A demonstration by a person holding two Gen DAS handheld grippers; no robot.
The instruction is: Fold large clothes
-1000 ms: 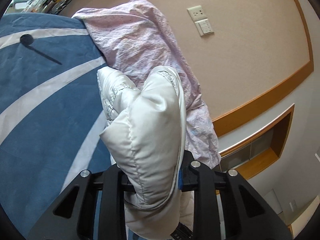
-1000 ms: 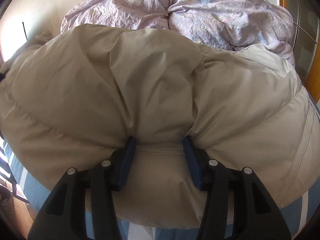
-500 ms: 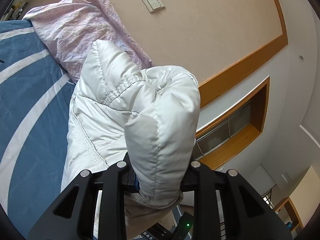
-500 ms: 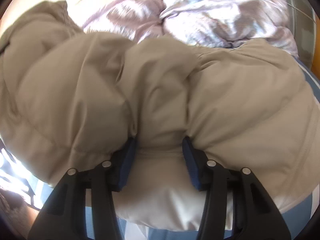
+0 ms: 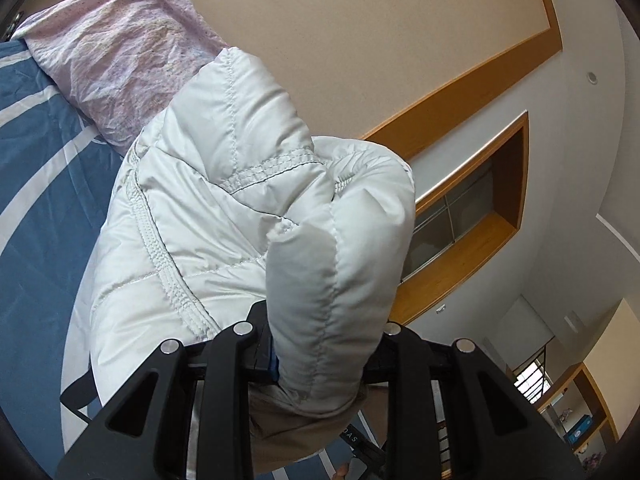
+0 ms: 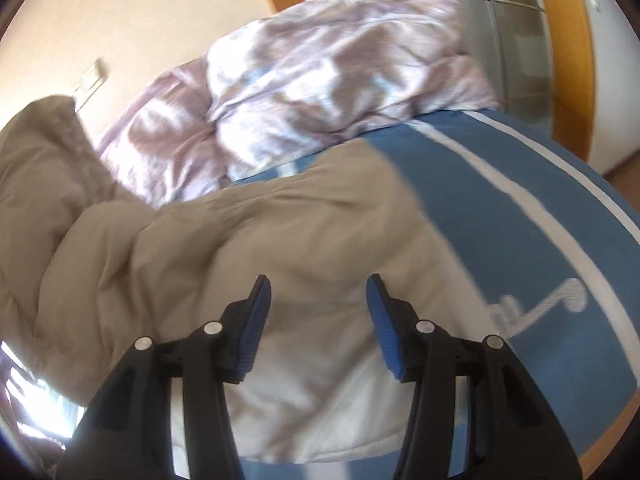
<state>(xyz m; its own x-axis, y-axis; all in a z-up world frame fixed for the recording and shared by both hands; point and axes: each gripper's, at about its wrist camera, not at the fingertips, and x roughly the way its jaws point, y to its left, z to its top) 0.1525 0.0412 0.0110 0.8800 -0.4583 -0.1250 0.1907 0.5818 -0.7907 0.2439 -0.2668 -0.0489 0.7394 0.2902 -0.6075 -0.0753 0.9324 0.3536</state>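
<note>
In the left wrist view, the left gripper (image 5: 320, 344) is clenching a thick padded edge of the puffer jacket (image 5: 224, 216), whose white quilted lining is showing here. The pinched wad is bulging up between the black fingers and hiding the pads almost wholly. The rest of the jacket is draping away from the grip toward the blue striped bedspread (image 5: 36, 184), and the zipper line is running down its near side. The lilac duvet (image 5: 120, 48) is lying bunched on the far side of the jacket, against the wall.

In the right wrist view, which is blurred, the right gripper (image 6: 318, 320) is standing released, its blue pads (image 6: 256, 320) spread apart with nothing between them. It is hovering just above the jacket's tan outer shell (image 6: 248, 240), which is lying on the bedspread (image 6: 520, 232) with the duvet (image 6: 320, 92) beyond it.

Judging from this, one fold is being laid: the left is carrying its edge while the right is free. The next move probably calls for the right to find a fresh hold on the jacket so both can bring the fold over evenly, since padding this thick will tend to spring back.
</note>
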